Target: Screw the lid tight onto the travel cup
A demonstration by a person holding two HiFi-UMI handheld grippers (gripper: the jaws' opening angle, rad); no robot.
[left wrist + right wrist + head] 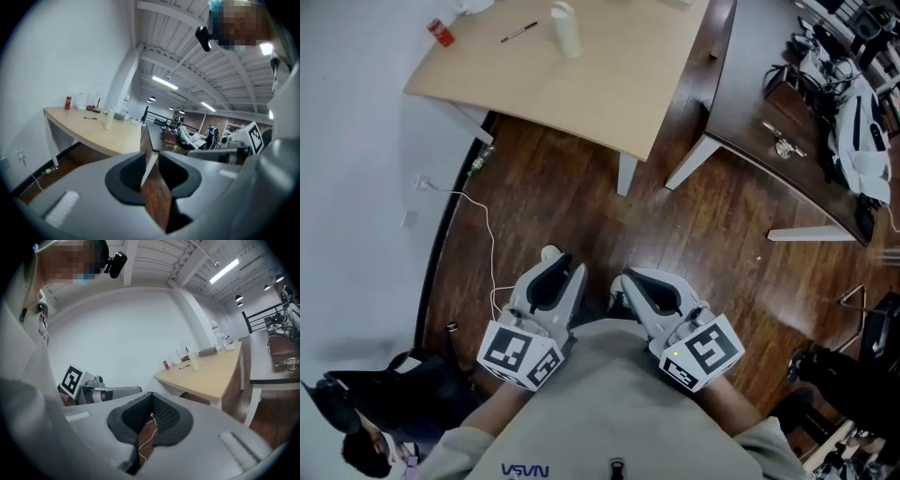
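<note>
The white cylindrical travel cup (pixel 566 28) stands upright, well in from the pale wooden table's (pixel 609 89) near edge, far ahead of both empty grippers: the left gripper (pixel 561 264), jaws slightly apart, lines up closer than the right gripper (pixel 630 279), jaws together.

Long white ceiling strip lights (pixel 164 83) flood the room evenly, leaving a faint sheen on the glossy dark wooden floor (pixel 722 225). Both gripper views bow outward, fade to black corners, and blur the nearest foreground.
</note>
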